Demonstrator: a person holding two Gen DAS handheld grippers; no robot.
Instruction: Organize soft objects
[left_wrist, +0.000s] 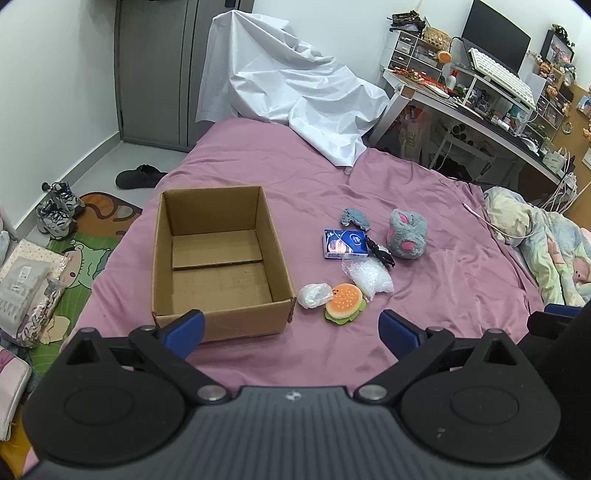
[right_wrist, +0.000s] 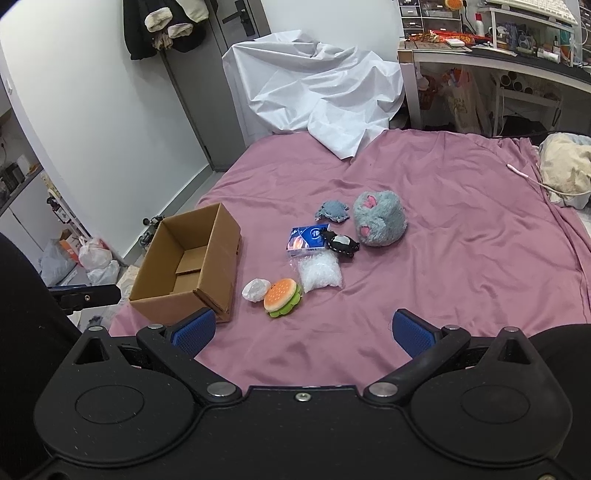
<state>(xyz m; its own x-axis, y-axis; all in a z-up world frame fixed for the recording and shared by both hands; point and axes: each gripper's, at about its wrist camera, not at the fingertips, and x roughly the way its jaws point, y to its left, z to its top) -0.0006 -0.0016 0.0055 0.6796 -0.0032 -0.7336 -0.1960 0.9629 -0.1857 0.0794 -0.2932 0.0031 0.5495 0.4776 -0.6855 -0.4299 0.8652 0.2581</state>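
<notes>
A: Start nearest. How do the jaws stand?

B: Both pairs are wide apart with nothing between them. The left gripper (left_wrist: 291, 332) hangs over bare sheet (left_wrist: 424, 192) at the bottom of its frame; the right gripper (right_wrist: 302, 334) does the same.

A: And the closest soft thing?

B: The burger (right_wrist: 283, 297), lying flat, just above and a little left of the gap in the right view. In the left view the burger (left_wrist: 344, 303) sits above and right of centre. A white wad (right_wrist: 256, 290) touches its left side.

A: Which gripper is nearer?

B: Hard to judge from fisheye views, but I'd say the right one; the burger lies almost straight ahead of it.

A: Where does it go?

B: Probably the box (left_wrist: 218, 254), open and empty, at centre left in the left view, just left of the wad.

A: Farther up?

B: A clear bag (right_wrist: 319, 275), a blue pack (right_wrist: 307, 242), a black item (right_wrist: 341, 244), then a small grey toy (right_wrist: 332, 211) and the grey plush (right_wrist: 380, 218), all mid-frame.
</notes>
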